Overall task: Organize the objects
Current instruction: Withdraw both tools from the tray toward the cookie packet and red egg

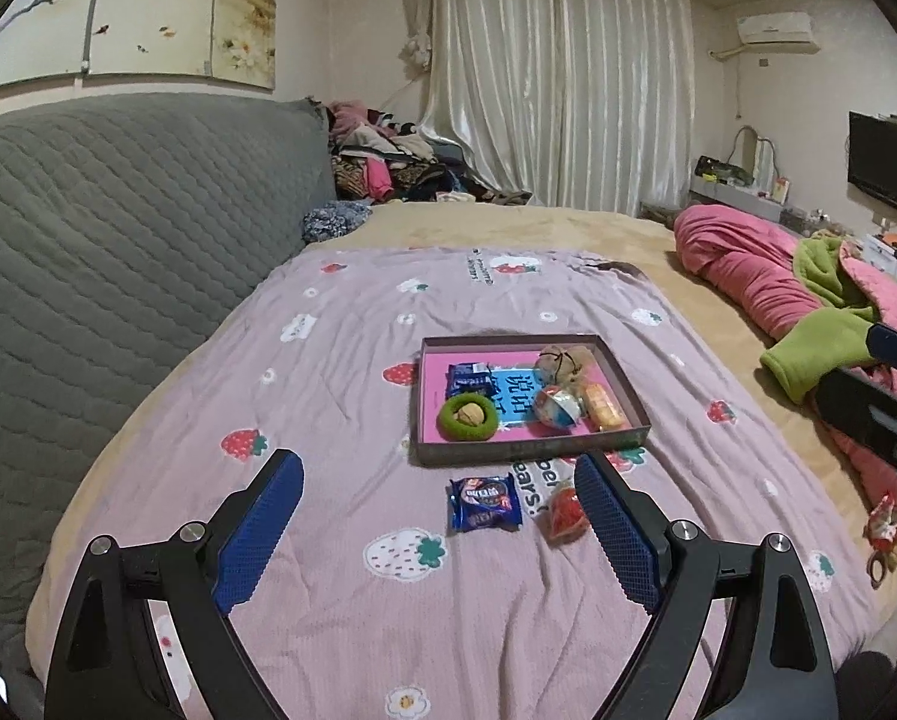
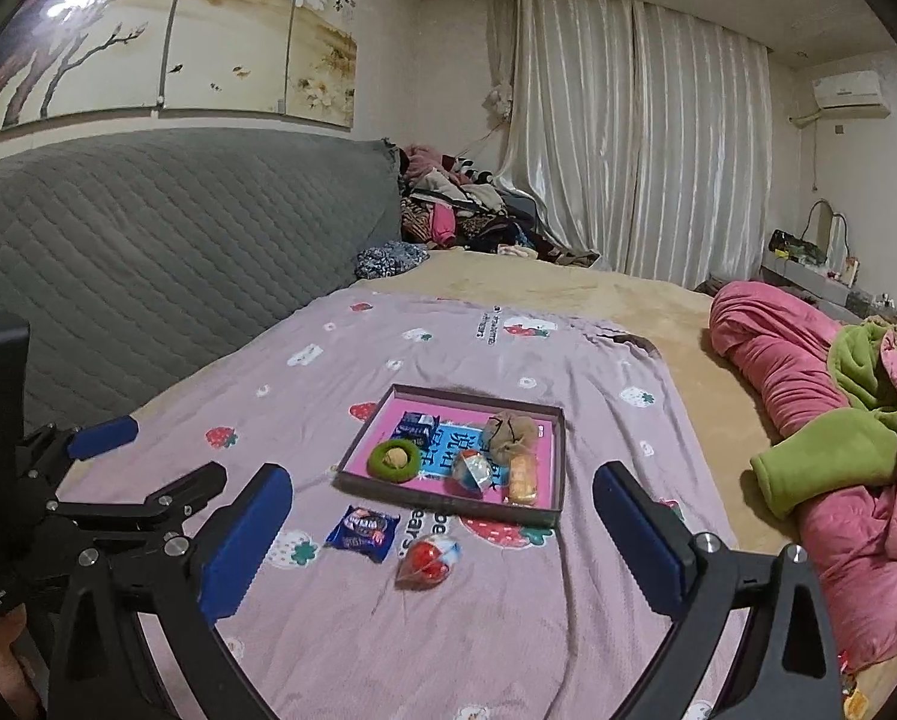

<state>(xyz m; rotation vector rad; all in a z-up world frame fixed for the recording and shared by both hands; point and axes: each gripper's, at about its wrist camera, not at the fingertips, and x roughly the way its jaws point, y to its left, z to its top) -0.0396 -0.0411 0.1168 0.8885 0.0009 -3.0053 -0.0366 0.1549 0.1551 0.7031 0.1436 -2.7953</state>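
Both my left gripper (image 1: 439, 540) and right gripper (image 2: 442, 531) stand wide, empty. Blue packet (image 1: 485, 503) and red sweet (image 1: 563, 517) lie just before the tray (image 1: 526, 450) on the bed's pink sheet (image 1: 340, 372).

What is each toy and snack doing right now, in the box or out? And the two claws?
box: open, on the bed
green ring: in box
blue packet: outside, on blanket
red packet: outside, on blanket
yellow snack: in box
left gripper: open, empty
right gripper: open, empty

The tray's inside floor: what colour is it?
Bright pink, with a blue printed panel in the middle; the tray shows it best in the left wrist view.
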